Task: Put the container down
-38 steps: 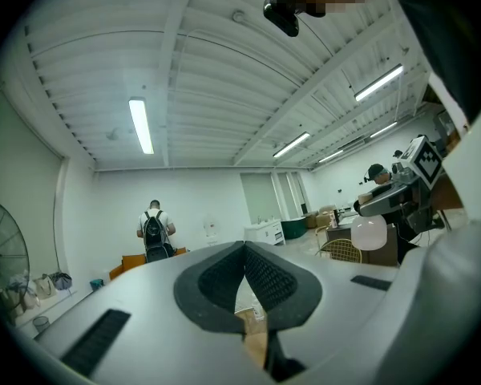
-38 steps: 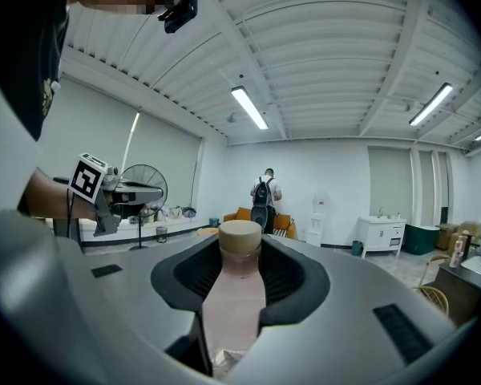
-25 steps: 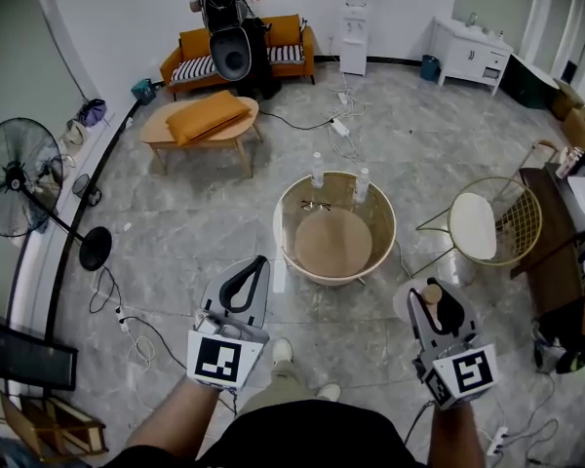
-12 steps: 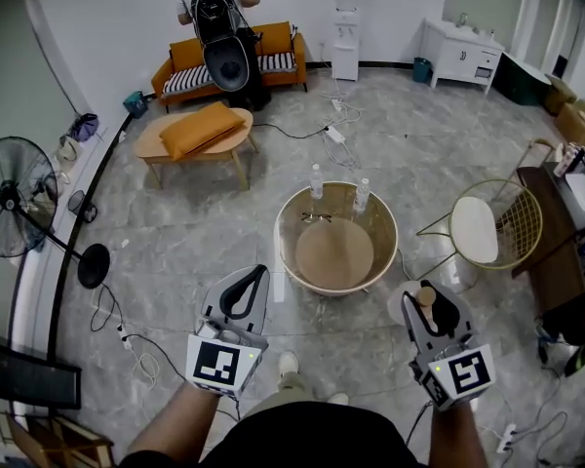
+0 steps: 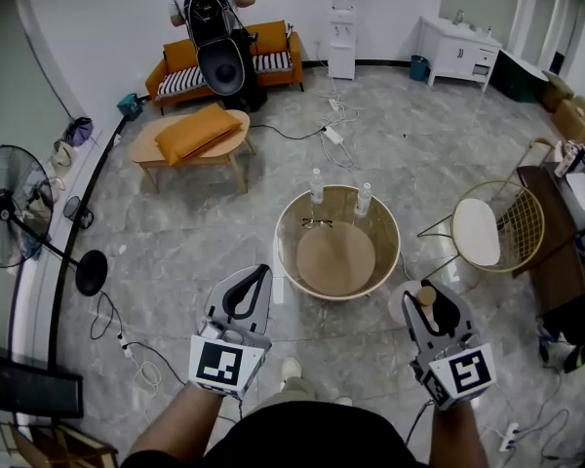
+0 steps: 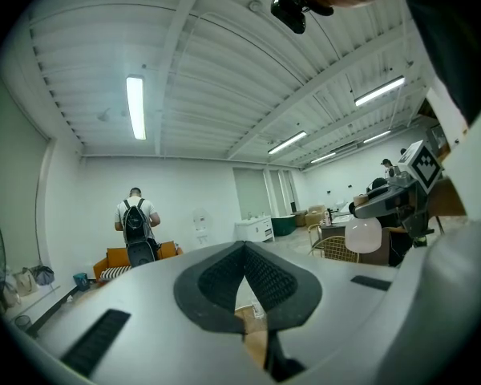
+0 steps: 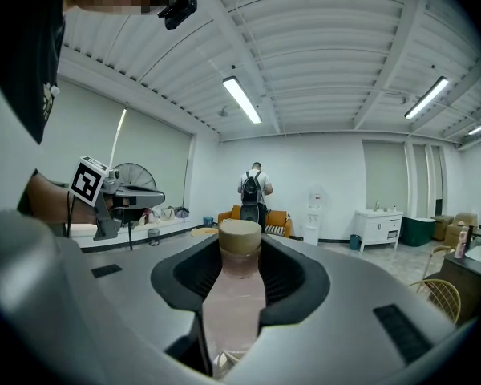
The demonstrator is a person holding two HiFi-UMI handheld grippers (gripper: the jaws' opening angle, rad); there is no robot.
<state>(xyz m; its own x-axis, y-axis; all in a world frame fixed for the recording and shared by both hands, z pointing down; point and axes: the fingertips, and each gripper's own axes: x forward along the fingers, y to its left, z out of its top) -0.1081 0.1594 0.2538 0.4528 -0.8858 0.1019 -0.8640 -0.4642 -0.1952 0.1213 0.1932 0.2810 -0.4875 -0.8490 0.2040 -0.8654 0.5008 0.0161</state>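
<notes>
Short of the round surface's (image 5: 278, 247) near edge, our right gripper (image 5: 437, 305) had its jaws clamped on the container (image 7: 239, 279), a pale bottle with a tan cap, upright over the floor. Our left gripper (image 5: 253, 281) hung beside it with jaws pressed together on nothing.

We judged that letting go there would drop the container to the floor, since it had not reached the surface. A hard or tilted landing on what looked like a glass top could tip it, and a long reach could knock the two water bottles (image 5: 317, 185) at the far edge.

We could not see the container's base in any view. From above only its cap showed, and its contents stayed unclear to us.
</notes>
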